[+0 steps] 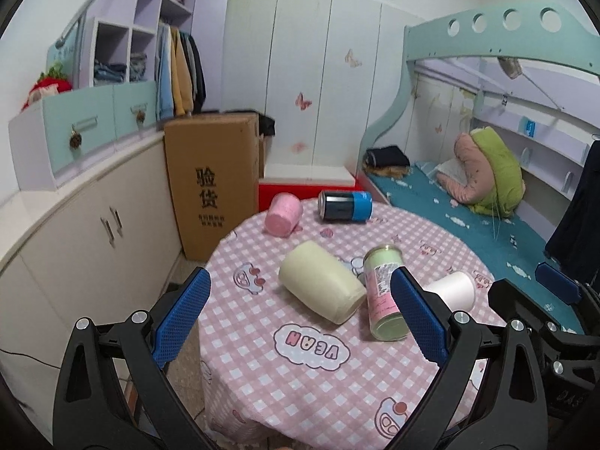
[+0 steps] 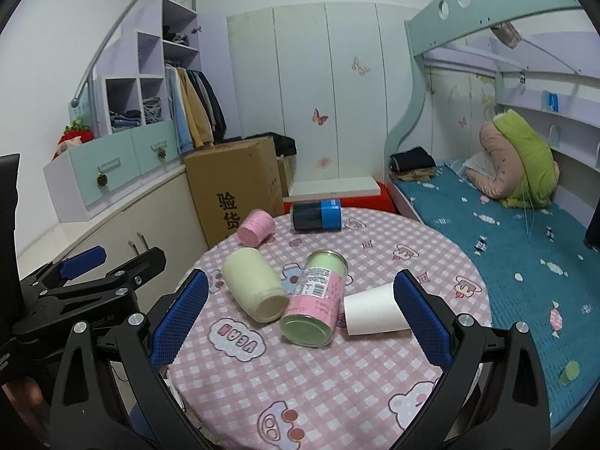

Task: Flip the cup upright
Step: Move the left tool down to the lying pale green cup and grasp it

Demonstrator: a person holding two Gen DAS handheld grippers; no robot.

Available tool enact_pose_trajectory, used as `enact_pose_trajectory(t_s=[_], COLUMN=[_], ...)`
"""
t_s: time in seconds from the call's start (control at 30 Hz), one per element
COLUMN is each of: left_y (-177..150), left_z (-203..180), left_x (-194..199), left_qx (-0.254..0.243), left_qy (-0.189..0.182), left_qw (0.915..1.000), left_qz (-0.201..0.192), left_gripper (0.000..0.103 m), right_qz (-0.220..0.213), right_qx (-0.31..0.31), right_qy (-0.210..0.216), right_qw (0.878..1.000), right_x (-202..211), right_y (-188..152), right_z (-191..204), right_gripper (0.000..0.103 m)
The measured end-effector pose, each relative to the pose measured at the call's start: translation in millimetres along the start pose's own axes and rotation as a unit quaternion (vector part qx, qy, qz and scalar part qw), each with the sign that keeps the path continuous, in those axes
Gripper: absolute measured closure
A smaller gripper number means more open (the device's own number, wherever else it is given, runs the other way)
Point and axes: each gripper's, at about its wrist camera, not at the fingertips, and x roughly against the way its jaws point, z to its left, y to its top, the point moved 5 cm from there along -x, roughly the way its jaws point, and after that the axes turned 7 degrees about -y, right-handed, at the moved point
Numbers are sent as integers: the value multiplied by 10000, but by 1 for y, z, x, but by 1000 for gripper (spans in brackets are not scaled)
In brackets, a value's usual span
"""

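Observation:
Several cups and cans lie on their sides on a round table with a pink checked cloth [image 1: 300,386] [image 2: 318,382]. A cream cup [image 1: 322,288] [image 2: 253,288] lies in the middle. A pink and green can [image 1: 384,292] [image 2: 315,300] lies beside it. A white paper cup [image 1: 452,289] [image 2: 371,309] lies to the right. A pink cup [image 1: 283,215] [image 2: 257,227] and a black and blue can [image 1: 345,206] [image 2: 317,215] lie at the far edge. My left gripper [image 1: 300,318] is open and empty, short of the cream cup. My right gripper [image 2: 300,318] is open and empty, short of the can.
A cardboard box [image 1: 213,180] stands left of the table beside low cabinets [image 1: 93,225]. A bunk bed with a teal mattress [image 1: 468,221] runs along the right. A red and white box [image 1: 307,183] sits behind the table.

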Motion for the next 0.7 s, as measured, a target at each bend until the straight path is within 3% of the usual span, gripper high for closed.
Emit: enact_pose_trajectory(t_s=[0.47,0.7], left_y=[-16,-23], left_z=[5,6], left_x=[-119,-160], left_qx=[467,778], left_qy=[-45,-76], left_qw=[9913,9853], left_qz=[1230,1521], left_gripper=[6,6], right_qz=[676,922], right_qx=[-249,-368], right_qy=[-240,-227], right_qw=[9971,9948], right_x=[-93,-126], right_y=[-16,-26], right_z=[-31,-44], right_gripper=[7,7])
